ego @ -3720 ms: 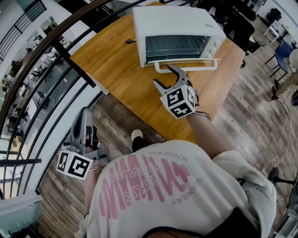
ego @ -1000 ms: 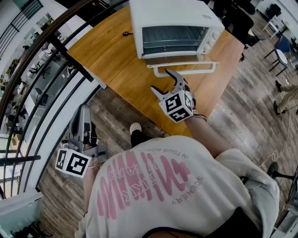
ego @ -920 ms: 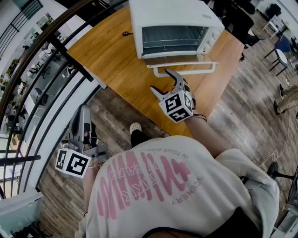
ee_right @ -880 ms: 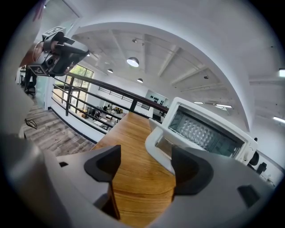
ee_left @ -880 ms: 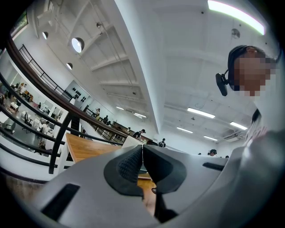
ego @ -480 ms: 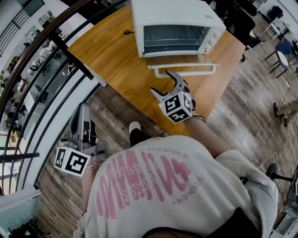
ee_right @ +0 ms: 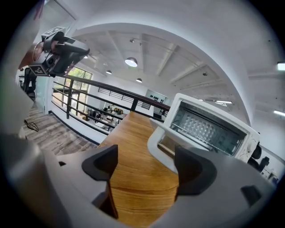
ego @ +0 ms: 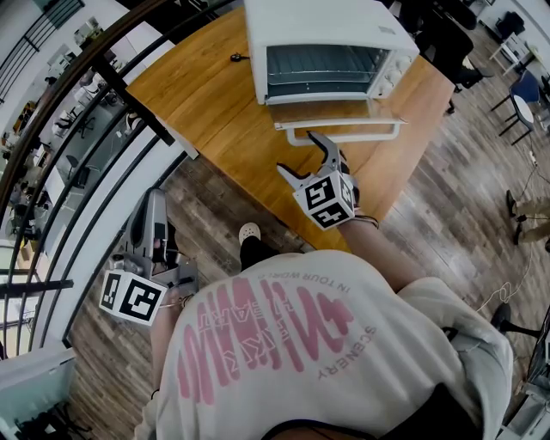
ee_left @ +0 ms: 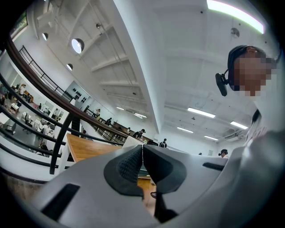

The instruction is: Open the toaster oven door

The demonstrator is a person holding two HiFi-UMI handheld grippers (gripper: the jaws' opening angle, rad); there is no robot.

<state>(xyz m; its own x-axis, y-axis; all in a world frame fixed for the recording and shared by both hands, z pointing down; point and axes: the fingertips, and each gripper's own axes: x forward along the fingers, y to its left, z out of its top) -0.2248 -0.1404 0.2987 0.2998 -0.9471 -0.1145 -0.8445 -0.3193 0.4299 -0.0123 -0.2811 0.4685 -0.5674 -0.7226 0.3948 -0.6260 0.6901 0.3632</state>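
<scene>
— What is seen by the fingers of the right gripper (ego: 301, 155)?
— The counter (ego: 215, 103) is seen beneath them. The toaster oven (ego: 318, 26) is set just ahead, with its door (ego: 339, 110) lowered flat and the handle (ego: 344, 134) near the fingertips.
— And the fingers themselves?
— Those of the right gripper are being opened, with nothing clasped. Those of the left gripper (ee_left: 142, 151) are pressed together, empty, well apart from the oven.

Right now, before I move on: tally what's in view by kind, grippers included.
Toaster oven, door folded down: 1
Small dark object on the table: 1
Table: 1
Grippers: 2 (left gripper shut and empty; right gripper opening, nothing between its jaws)
Total: 5
</scene>
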